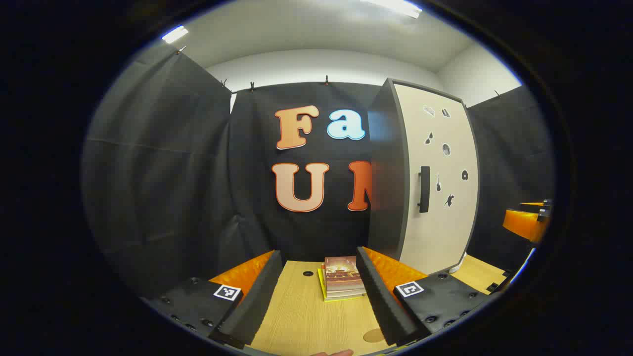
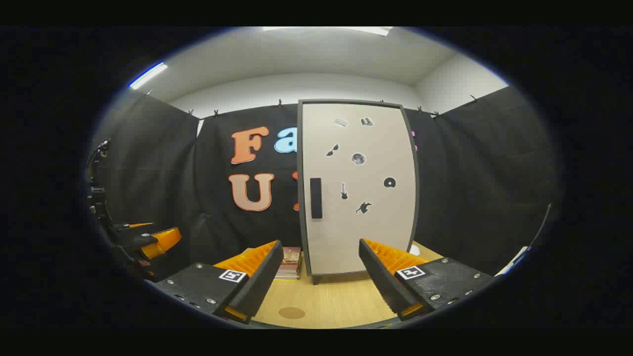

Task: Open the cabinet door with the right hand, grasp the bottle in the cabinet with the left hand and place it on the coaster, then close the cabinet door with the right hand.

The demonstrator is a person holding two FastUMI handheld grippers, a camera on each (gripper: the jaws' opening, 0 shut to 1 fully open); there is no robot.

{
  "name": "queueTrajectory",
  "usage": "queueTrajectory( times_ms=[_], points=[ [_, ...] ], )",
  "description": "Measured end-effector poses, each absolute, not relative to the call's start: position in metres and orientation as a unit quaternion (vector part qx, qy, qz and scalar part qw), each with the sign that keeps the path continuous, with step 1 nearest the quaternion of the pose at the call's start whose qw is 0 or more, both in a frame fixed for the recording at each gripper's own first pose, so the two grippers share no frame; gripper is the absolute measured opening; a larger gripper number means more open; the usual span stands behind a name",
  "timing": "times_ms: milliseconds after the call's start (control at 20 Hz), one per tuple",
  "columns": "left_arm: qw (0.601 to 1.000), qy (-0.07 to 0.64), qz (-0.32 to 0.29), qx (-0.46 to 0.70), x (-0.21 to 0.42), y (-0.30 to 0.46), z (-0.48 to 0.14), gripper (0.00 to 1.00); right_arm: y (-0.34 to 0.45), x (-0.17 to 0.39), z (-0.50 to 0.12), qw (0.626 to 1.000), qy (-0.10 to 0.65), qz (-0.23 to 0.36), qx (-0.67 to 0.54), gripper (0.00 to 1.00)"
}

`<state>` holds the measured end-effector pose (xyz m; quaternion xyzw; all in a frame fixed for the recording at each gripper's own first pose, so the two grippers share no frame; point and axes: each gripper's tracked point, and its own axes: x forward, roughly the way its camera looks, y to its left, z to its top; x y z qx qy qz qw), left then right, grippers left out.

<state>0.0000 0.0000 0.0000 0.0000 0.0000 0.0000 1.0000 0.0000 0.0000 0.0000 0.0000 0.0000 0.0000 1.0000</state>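
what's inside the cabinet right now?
Cannot tell: the tall grey cabinet has its beige door shut, black handle untouched, so the interior is hidden. Outside it, a stack of books lies on the wooden table.

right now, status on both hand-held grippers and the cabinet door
Left hand-held gripper open, empty. Right hand-held gripper open, facing the tall cream cabinet door, shut, black handle untouched. Round brown coaster bare; stacked books left of cabinet.

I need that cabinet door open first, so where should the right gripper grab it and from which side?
Grip the dark vertical handle near the left edge of the closed cabinet door. Come straight on from the front with the right gripper, its open fingers passing either side of the bar. It is narrow and upright, so a sideways pinch should suit it; then pull.
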Motion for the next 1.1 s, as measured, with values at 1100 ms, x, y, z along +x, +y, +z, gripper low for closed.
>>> queueTrajectory(
  times_ms=[1100],
  points=[
    [1.000,0.019,0.023,0.006,0.013,0.019,-0.018,0.98,0.004,0.050,0.006,1.000,0.007,0.011,0.010,0.95]
  ],
)
